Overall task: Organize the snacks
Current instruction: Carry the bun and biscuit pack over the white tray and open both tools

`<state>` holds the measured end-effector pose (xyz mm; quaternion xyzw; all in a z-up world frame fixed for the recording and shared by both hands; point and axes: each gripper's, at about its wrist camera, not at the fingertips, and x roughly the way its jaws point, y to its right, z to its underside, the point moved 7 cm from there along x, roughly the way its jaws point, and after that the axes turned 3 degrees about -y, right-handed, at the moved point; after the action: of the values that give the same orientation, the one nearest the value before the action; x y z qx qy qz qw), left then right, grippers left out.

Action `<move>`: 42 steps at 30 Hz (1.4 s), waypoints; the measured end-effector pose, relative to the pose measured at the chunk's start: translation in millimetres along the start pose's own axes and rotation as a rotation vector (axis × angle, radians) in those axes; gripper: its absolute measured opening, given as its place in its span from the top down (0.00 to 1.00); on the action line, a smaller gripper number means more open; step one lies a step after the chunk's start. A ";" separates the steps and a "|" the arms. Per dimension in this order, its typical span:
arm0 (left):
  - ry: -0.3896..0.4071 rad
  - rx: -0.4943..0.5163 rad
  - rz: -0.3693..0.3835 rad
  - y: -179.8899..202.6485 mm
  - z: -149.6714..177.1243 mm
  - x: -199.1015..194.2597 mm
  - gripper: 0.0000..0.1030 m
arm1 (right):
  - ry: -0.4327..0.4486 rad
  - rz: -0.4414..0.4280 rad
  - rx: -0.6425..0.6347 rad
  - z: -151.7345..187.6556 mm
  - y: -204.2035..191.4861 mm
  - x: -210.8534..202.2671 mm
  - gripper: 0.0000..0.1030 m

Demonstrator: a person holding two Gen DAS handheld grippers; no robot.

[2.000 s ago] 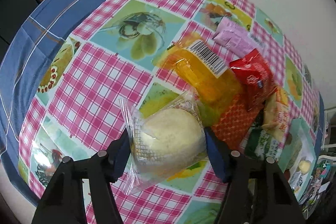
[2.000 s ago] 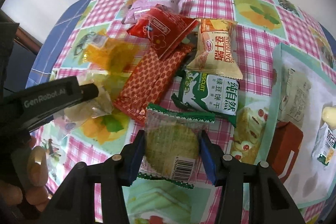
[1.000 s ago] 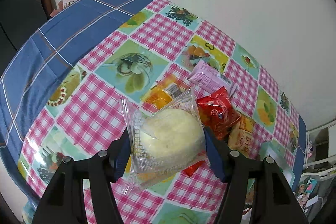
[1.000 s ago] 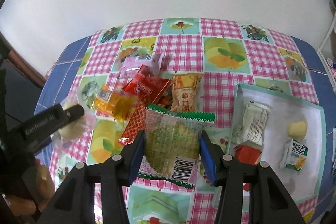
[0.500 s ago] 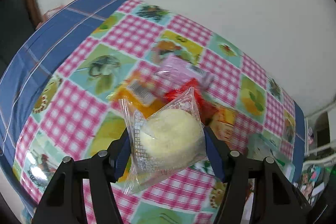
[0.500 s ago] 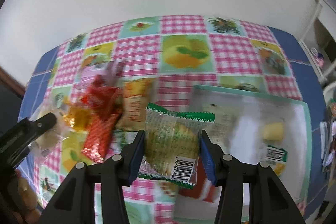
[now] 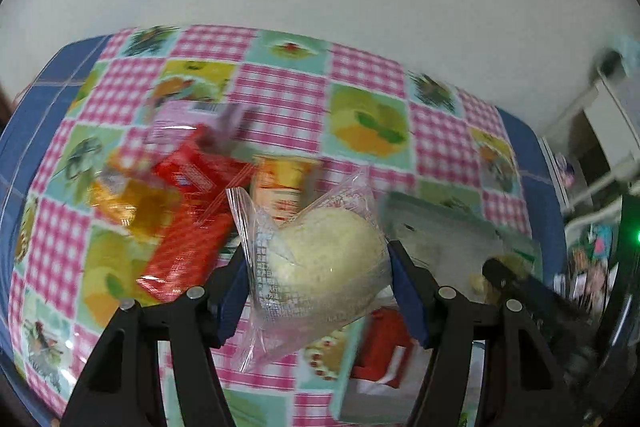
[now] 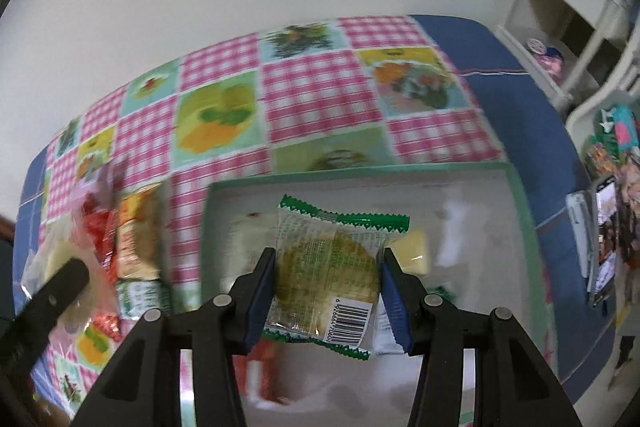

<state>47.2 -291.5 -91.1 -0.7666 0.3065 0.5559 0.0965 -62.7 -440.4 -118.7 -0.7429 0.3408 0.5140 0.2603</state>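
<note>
Both tools have swung sideways away from the snack pile toward the tray since a second ago, each keeping its packet. The left tool (image 7: 316, 267) is part-closed, its blue pads pressing either side of a clear-wrapped pale round cake (image 7: 324, 259); the pile of loose snacks (image 7: 188, 195) that lay straight ahead of it now sits off to its left, and the tray's near corner (image 7: 436, 223) shows just behind and to the right of the held cake. The right tool (image 8: 326, 291) is likewise part-closed on a green-edged wafer packet (image 8: 332, 267), and now hangs over the tray (image 8: 360, 173), where the worktop's checked cloth (image 8: 312, 91) lay under it before. A yellowish piece (image 8: 412, 251) lies in the tray just beyond its right finger. The carry looks nearly done; the right packet seems ready to drop, while the left one likely needs a little more travel to the right.
</note>
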 end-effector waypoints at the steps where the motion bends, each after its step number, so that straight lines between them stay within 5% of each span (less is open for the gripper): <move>1: -0.003 0.020 0.002 7.7 2.1 3.7 0.35 | 0.006 0.012 0.007 -1.9 7.3 0.8 0.49; 25: -0.051 0.228 0.076 108.6 21.7 69.7 0.35 | 0.005 0.144 0.158 -18.3 121.6 37.8 0.49; 42: -0.085 0.245 0.103 113.5 27.1 79.6 0.31 | -0.037 0.158 0.144 -13.5 122.4 53.4 0.48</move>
<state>-24.4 -397.2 -151.7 -0.7081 0.4065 0.5507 0.1737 -136.7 -540.5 -168.9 -0.6836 0.4293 0.5208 0.2779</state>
